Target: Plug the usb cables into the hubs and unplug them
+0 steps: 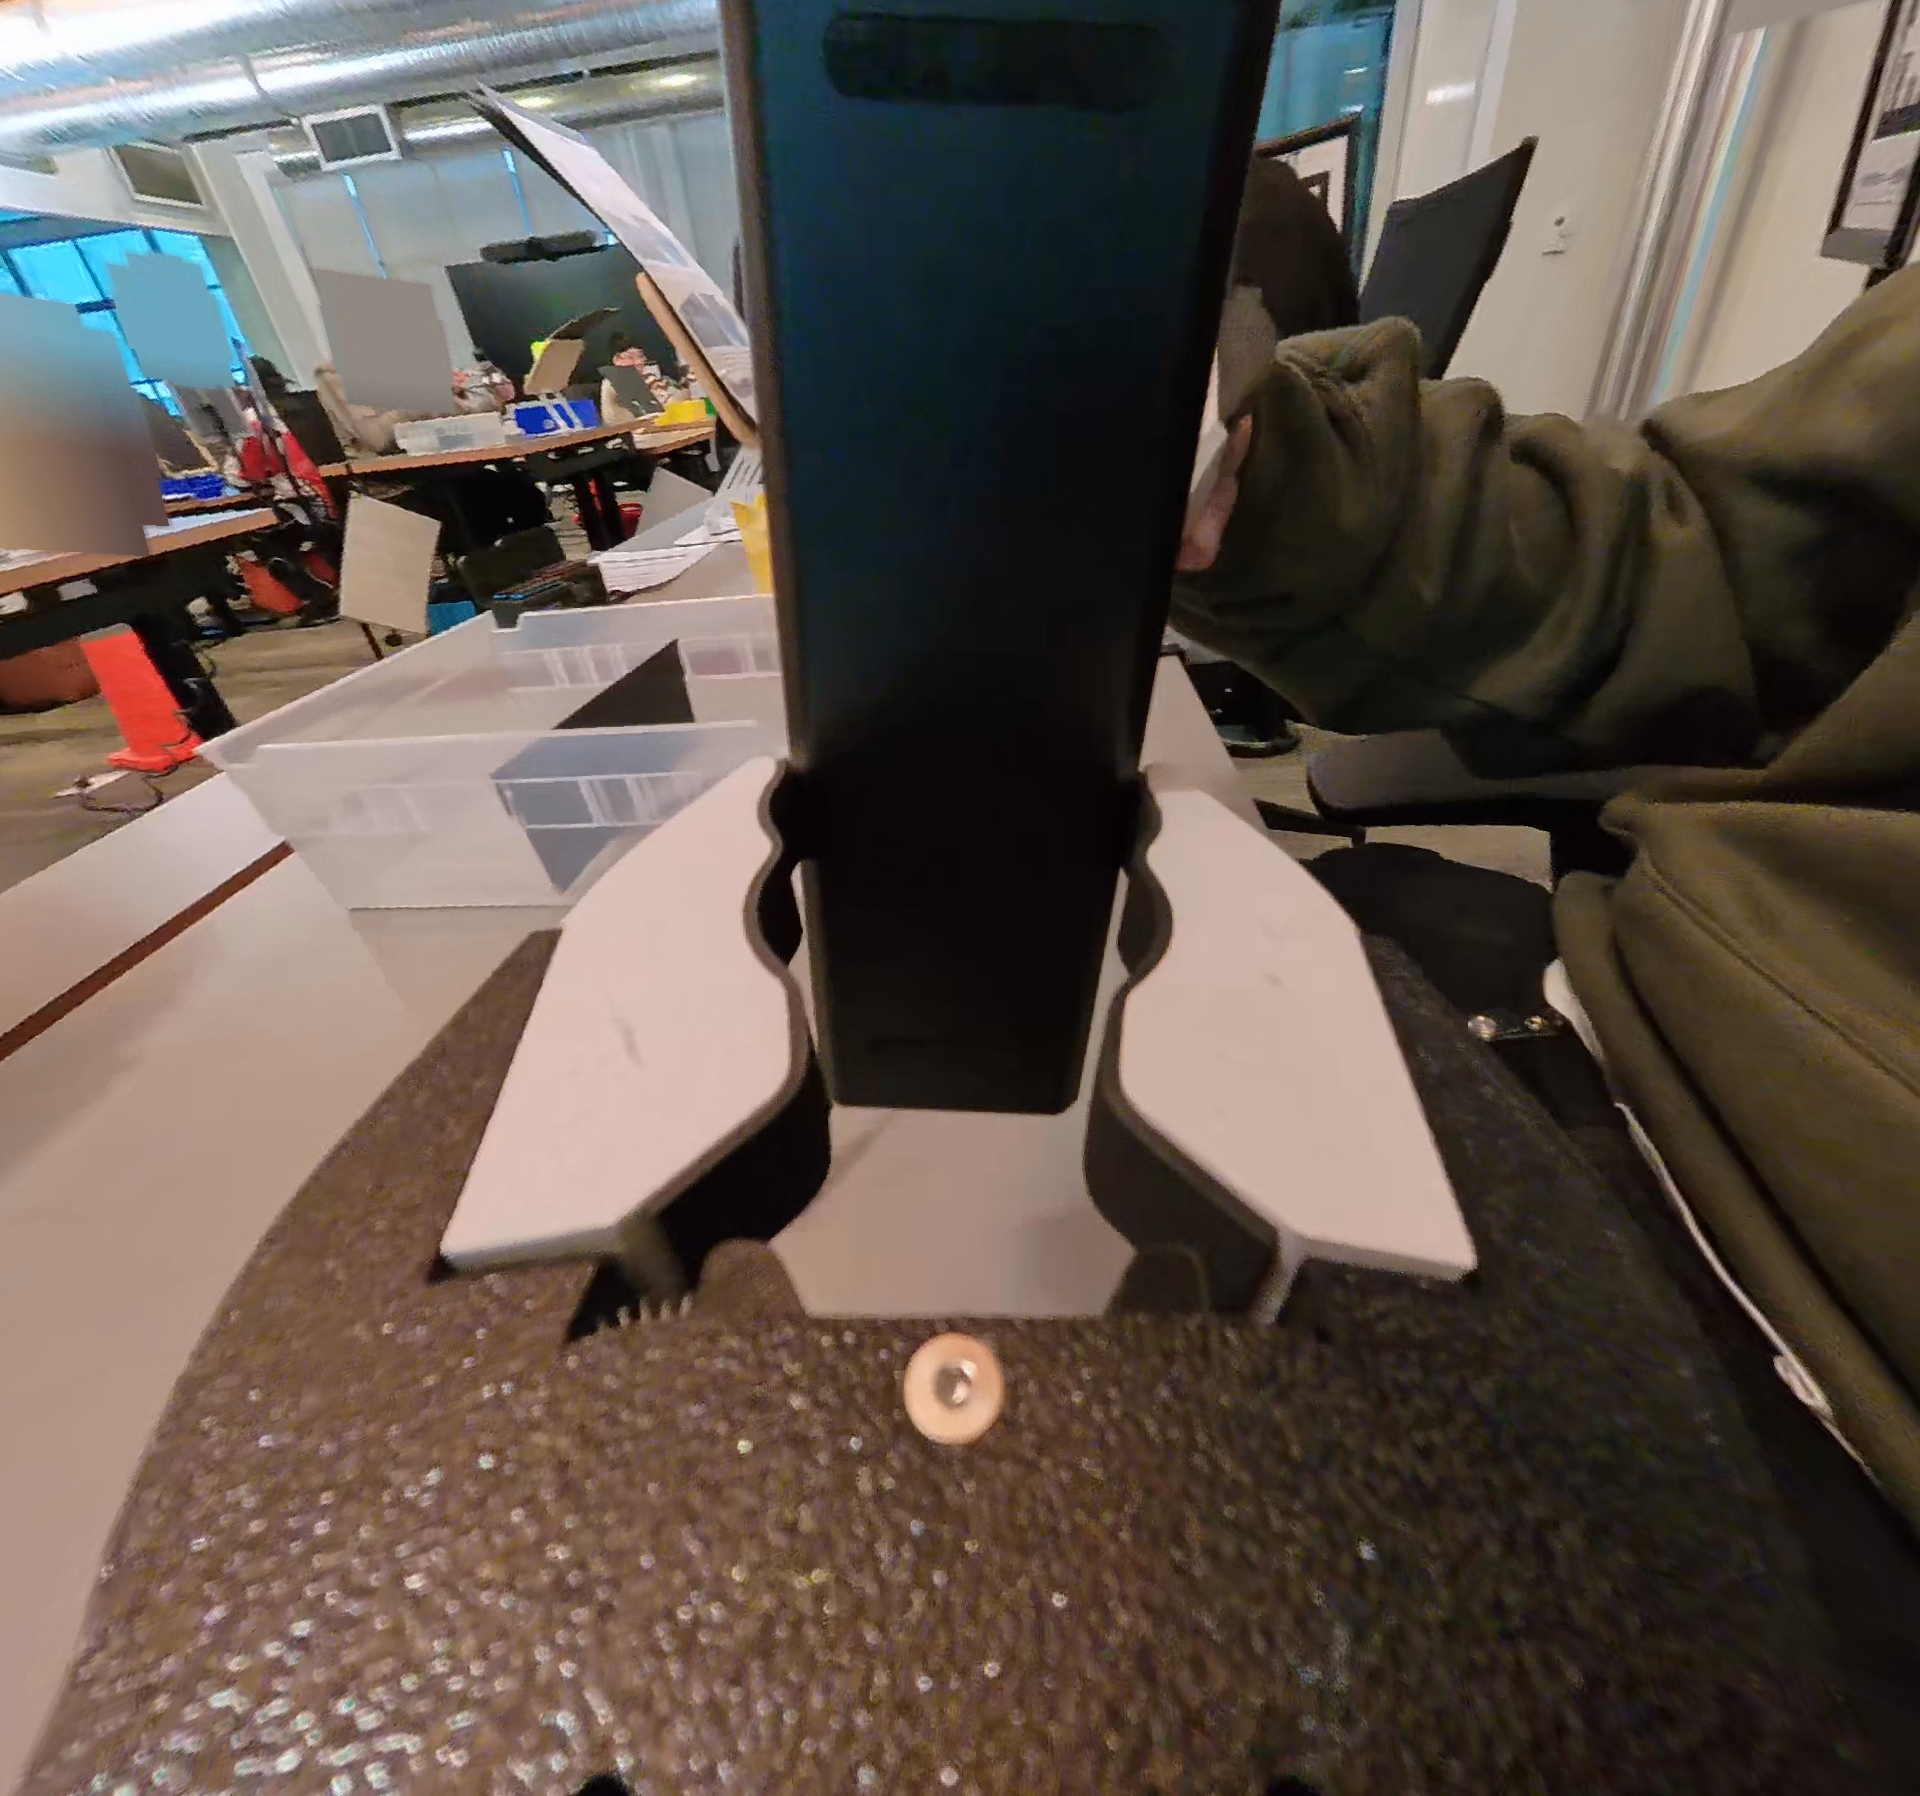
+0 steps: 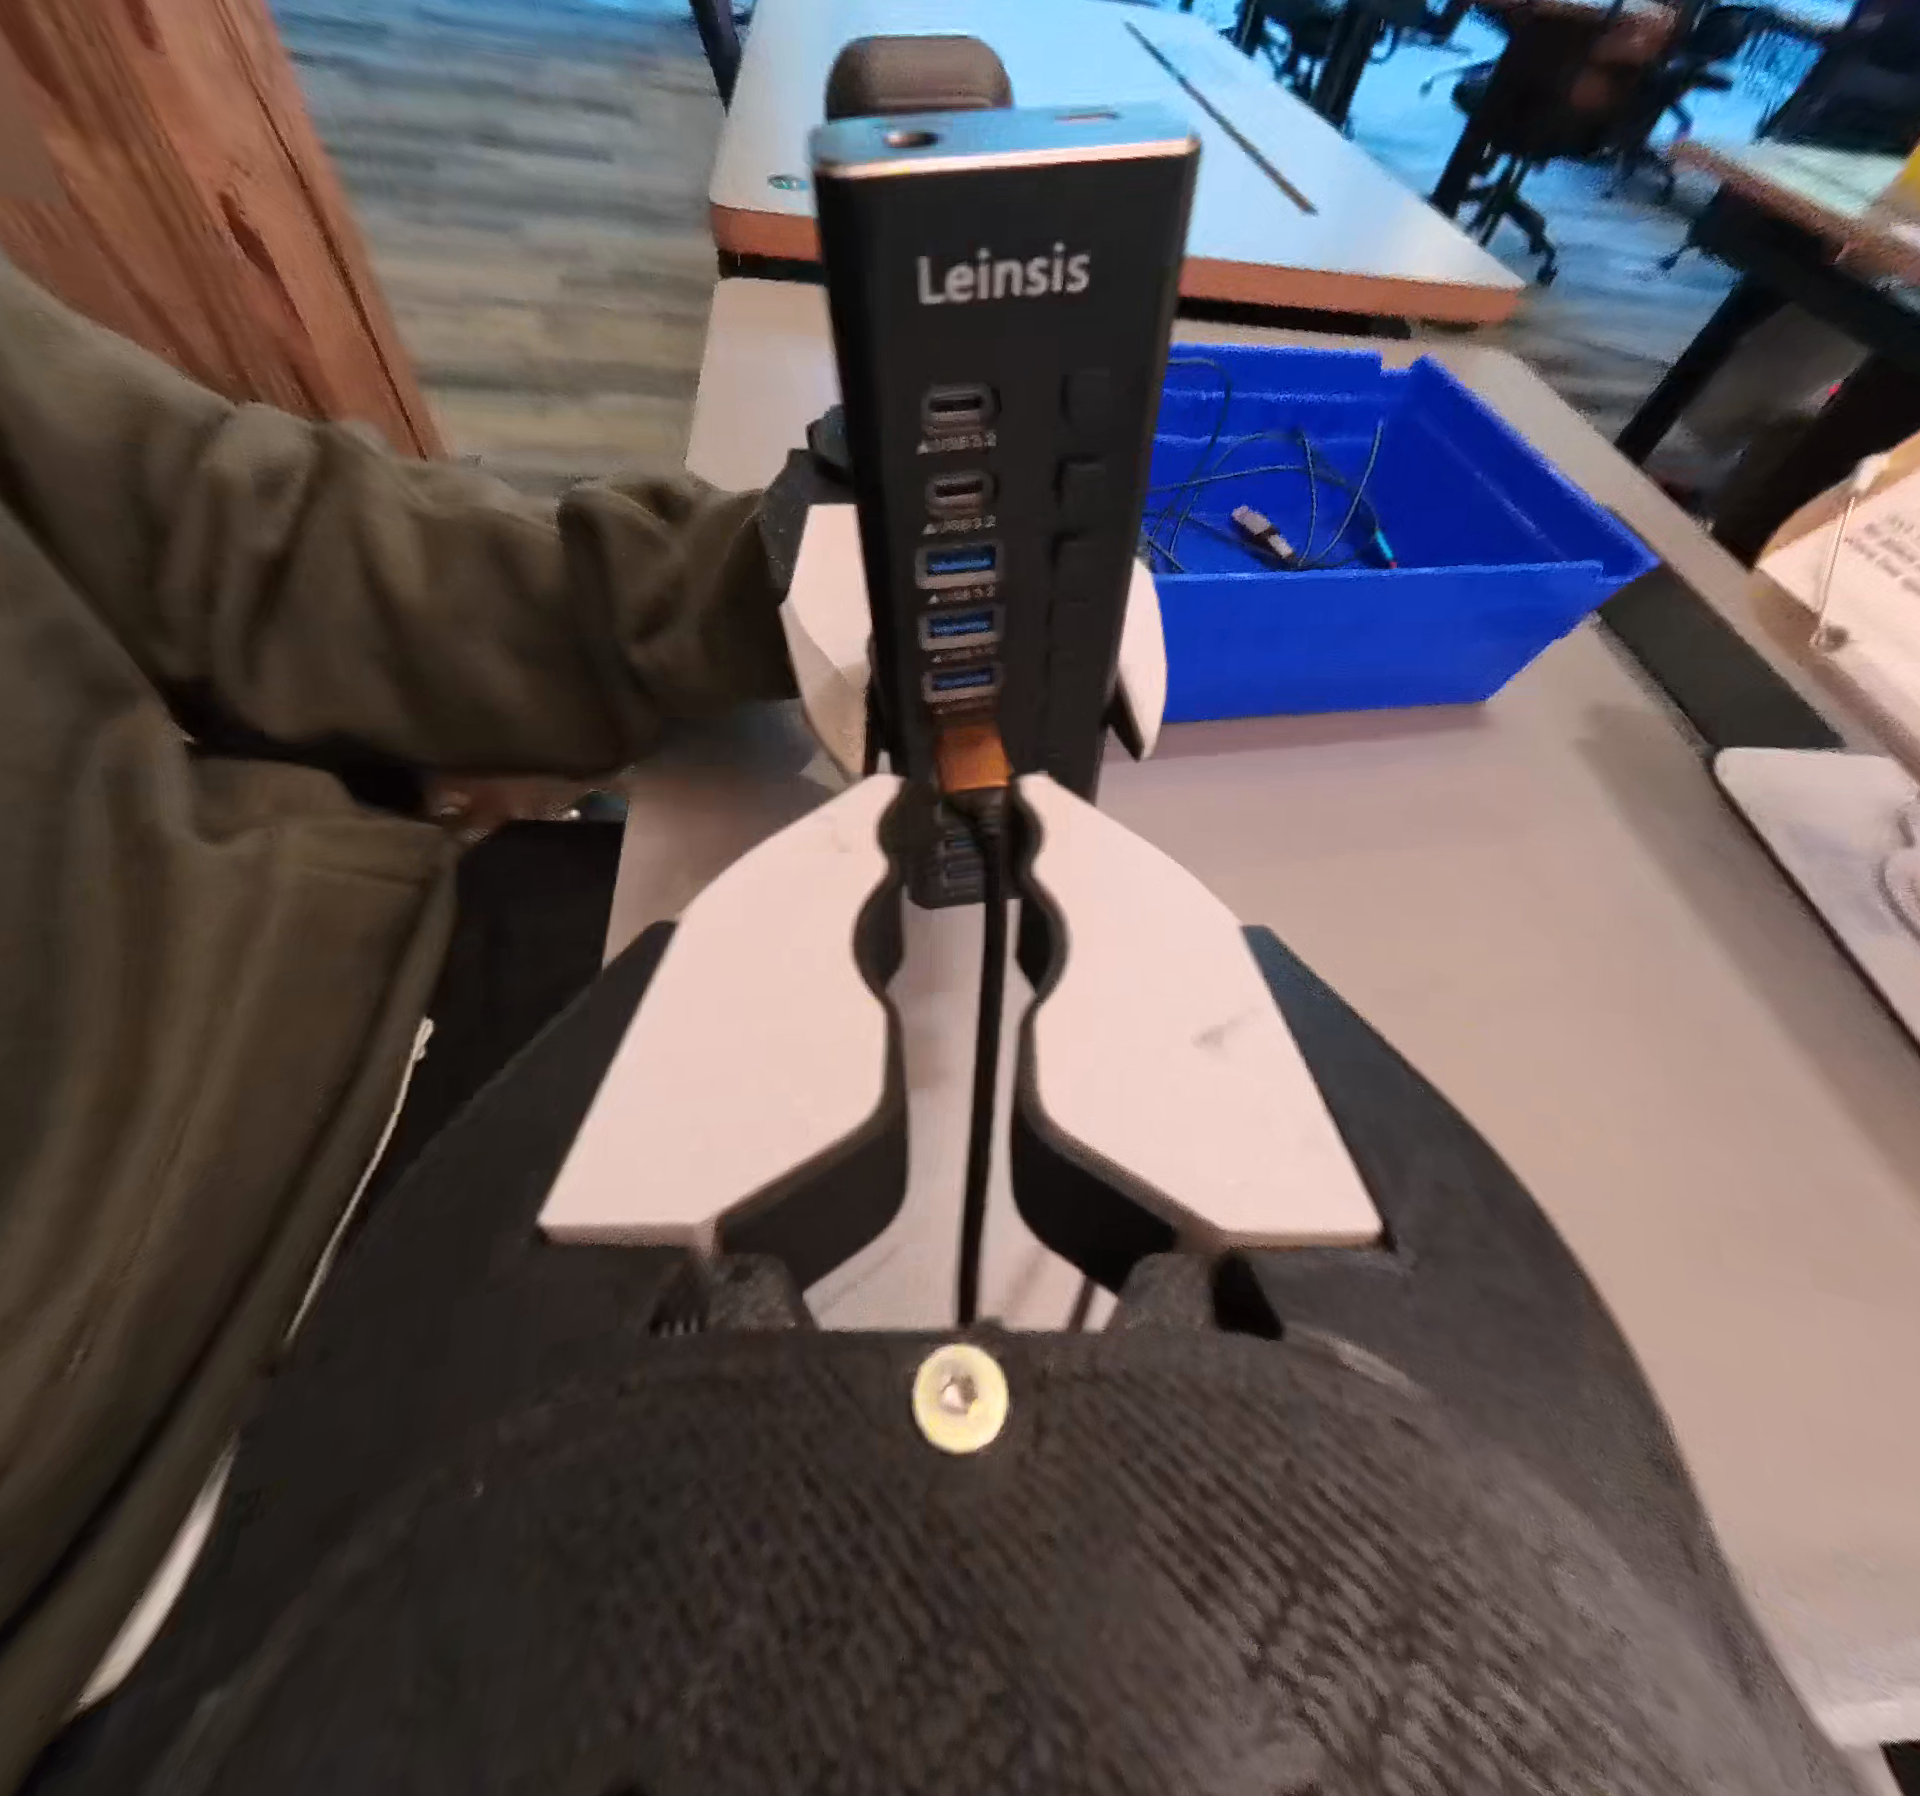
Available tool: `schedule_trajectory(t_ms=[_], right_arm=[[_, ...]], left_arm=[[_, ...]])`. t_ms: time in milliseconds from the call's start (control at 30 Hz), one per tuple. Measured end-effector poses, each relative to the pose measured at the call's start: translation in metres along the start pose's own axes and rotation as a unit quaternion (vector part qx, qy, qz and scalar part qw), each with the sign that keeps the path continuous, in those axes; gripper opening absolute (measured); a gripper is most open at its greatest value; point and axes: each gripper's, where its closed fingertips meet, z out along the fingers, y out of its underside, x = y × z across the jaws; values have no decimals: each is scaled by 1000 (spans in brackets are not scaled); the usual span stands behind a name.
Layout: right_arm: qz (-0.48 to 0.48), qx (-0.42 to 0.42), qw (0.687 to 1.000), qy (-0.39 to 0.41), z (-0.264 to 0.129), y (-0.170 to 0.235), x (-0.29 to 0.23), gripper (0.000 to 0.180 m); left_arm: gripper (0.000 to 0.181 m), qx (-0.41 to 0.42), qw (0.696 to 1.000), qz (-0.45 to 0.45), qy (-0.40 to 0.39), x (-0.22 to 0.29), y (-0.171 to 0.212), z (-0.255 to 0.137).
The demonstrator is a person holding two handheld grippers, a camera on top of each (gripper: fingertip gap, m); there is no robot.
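Left gripper [image 1: 961, 811] clamps upright black hub [image 1: 997, 499] mid-frame. Right gripper [image 2: 956, 816] pinches orange-tipped cable plug [image 2: 971, 759] seated in hub port, frame centre.

The hub [image 2: 1003, 458] shows a matt black casing with a brushed, metal-looking cap at its top end and blue inserts in several ports; seen from the left wrist view, its back [image 1: 997, 499] is smooth and faintly glossy. A copper-coloured plug [image 2: 971, 759] with a metallic sheen leads into a smooth black cable [image 2: 977, 1071]. Both the left gripper [image 1: 961, 842] and the right gripper [image 2: 958, 847] pair smooth, matt pale-grey finger plates with rough, grainy black bodies. The table [image 2: 1455, 915] is smooth matt grey. At its far edge stand a glossy blue plastic bin [image 2: 1382, 624] and a frosted clear plastic tray [image 1: 436, 790]. The sleeve [image 1: 1558, 541] is soft olive cloth.
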Motion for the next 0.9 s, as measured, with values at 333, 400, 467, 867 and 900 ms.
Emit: schedule_trajectory(t_ms=[333,400,467,867,900], right_arm=[[-30,-16,999,-2,25,11,-7,16],[-35,-12,999,-3,26,9,-8,16],[-44,-6,999,-4,26,7,-8,16],[-38,-29,999,-15,26,7,-11,16],[-37,-34,999,-14,26,7,-10,16]], left_arm=[[59,19,999,2,30,13,-1,8],[59,24,999,0,34,13,-2,7],[59,27,999,-2,35,13,-3,8],[59,38,998,3,41,15,-5,7],[59,41,998,5,40,15,-5,7]])
